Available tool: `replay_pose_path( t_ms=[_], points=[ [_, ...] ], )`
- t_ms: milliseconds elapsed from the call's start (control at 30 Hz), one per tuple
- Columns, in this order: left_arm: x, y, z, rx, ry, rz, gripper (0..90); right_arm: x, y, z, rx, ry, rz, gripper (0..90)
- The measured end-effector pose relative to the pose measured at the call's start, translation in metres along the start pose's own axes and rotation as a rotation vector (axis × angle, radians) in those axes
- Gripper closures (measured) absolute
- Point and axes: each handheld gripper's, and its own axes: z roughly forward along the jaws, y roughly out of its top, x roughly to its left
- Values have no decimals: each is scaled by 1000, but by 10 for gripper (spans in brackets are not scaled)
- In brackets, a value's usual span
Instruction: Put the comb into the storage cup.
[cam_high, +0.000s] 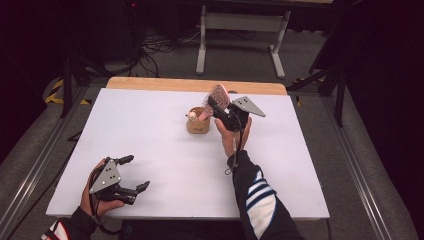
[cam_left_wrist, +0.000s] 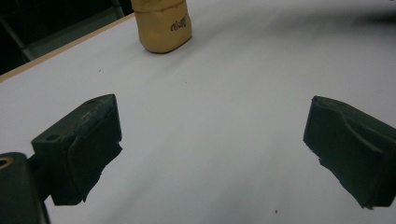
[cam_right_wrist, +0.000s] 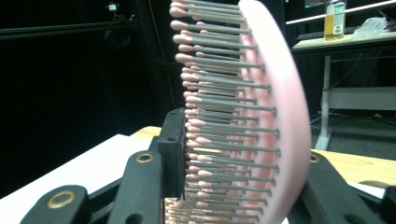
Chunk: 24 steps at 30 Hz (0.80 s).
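While right tool (cam_high: 220, 107) clamps brush (cam_high: 218, 95) above cup (cam_high: 198, 122) near table (cam_high: 150, 125) far edge, left tool (cam_high: 134, 173) sits wide open at near-left corner; middle bare.

Count: 1 pink hairbrush (cam_high: 219, 96), 1 tan holder cup (cam_high: 198, 125) at about 12 o'clock of surface centre, with 1 small pale item (cam_high: 192, 115) sticking out of it, can't tell what. 1 white surface (cam_high: 150, 150). 2 grippers: left gripper (cam_high: 131, 174) at 8 o'clock, right gripper (cam_high: 214, 105) at 1 o'clock. 1 grey-legged table (cam_high: 240, 22) on the floor beyond.
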Motion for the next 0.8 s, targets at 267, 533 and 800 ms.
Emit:
replay_pose_path(
  t_ms=[267, 533, 800],
  points=[
    [1, 0, 0, -3, 4, 1, 53, -4, -1, -4, 13, -31, -4, 599],
    [1, 0, 1, -2, 5, 0, 53, -7, -1, -7, 30, -47, -28, 583],
    [0, 0, 1, 5, 7, 5, 54, -12, -2, -10, 43, -79, -46, 547]
  ],
)
